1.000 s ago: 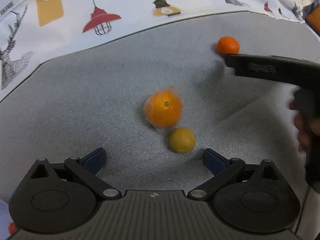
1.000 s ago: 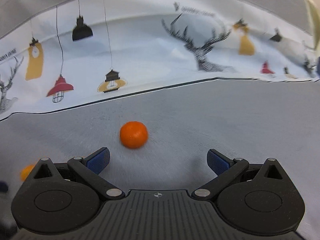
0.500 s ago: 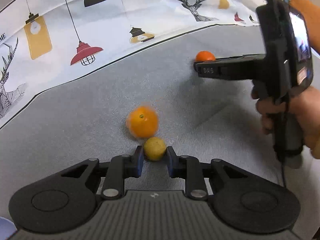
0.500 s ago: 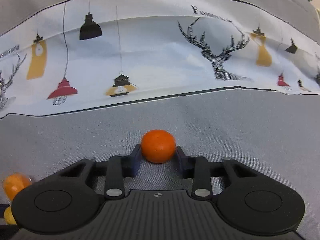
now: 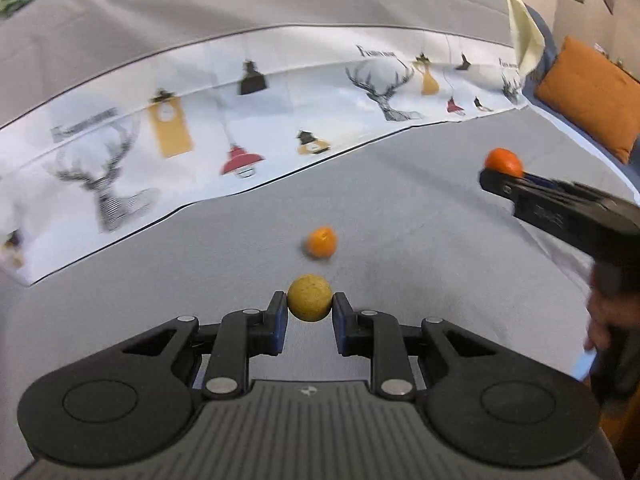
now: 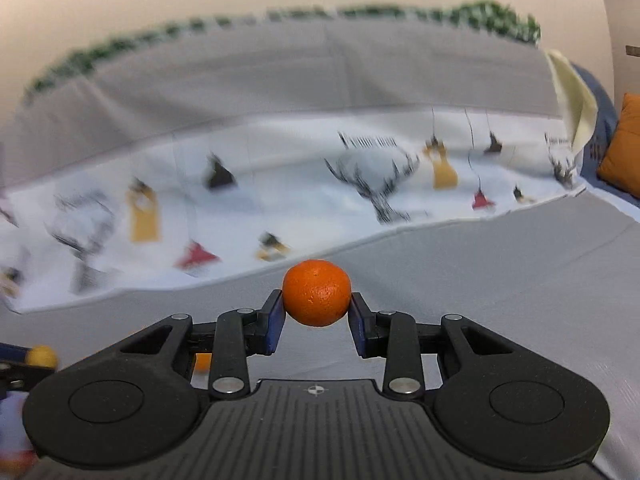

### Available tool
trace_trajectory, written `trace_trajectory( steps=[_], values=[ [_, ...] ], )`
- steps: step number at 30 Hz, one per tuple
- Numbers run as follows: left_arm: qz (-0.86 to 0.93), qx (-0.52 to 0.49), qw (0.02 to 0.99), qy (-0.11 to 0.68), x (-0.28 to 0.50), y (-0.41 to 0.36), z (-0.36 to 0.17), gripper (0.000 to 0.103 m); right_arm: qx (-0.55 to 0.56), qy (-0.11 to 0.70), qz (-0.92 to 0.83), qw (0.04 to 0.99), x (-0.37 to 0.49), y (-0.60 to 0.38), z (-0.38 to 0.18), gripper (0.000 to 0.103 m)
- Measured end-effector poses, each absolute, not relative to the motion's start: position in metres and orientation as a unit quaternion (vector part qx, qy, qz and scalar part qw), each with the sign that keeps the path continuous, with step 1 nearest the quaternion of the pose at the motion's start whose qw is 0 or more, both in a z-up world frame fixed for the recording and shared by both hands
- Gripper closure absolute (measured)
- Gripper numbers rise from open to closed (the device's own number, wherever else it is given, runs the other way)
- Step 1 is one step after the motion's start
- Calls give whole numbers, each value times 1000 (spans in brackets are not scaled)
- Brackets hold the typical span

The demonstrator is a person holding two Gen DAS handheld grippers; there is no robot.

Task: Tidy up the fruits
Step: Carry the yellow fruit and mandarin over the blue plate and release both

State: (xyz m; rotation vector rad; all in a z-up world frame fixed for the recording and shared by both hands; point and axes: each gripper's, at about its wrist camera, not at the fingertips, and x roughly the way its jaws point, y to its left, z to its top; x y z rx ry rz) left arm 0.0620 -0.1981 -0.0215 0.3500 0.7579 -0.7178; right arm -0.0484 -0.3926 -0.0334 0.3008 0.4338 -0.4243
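1. At the far left of your left wrist view, the white printed cloth (image 5: 280, 120) shows a line of writing above a stag drawing; it is too blurred to read. The cloth also carries hanging lamps in yellow, red and black.
2. Your left hand-held gripper (image 5: 310, 308) is clamped on a small yellow fruit (image 5: 310, 298), one blue pad pressed to each side. The fruit is round, dull yellow and finely speckled, and it sits at the fingertips clear of the grey surface (image 5: 400, 220) below.
3. Just beyond it in that view lies a loose orange (image 5: 321, 242) on the grey surface, alone and blurred, between the yellow fruit and the printed cloth.
4. Further right on the cloth, a second line of writing sits above another stag; only a capital F-like first letter can be made out.
5. At the right of the left wrist view, your right hand-held gripper (image 5: 500, 172) holds a mandarin (image 5: 503, 162) at its tip.
6. In the right wrist view the mandarin (image 6: 317, 293) is deep orange, round and pitted, gripped on both sides by the blue pads of the right hand-held gripper (image 6: 317, 312) and lifted off the grey surface.
7. An orange cushion (image 5: 592, 92) lies at the far right.
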Motion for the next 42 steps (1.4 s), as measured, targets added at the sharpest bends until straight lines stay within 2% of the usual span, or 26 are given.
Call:
trace_trajectory(
  steps=[7, 21, 30, 42],
  values=[
    [-332, 140, 866, 347, 0, -113, 37, 77, 158, 202, -121, 959, -122, -294, 28, 67],
    [-290, 95, 889, 342, -86, 28, 69, 77, 102, 223, -27, 969, -201, -160, 74, 67],
    [-265, 61, 902, 335, -106, 70, 77, 77, 74, 214, 7, 974, -207, -125, 90, 67],
    [-255, 48, 907, 332, -112, 84, 80, 77, 59, 211, 11, 976, -212, -112, 94, 67]
  ],
)
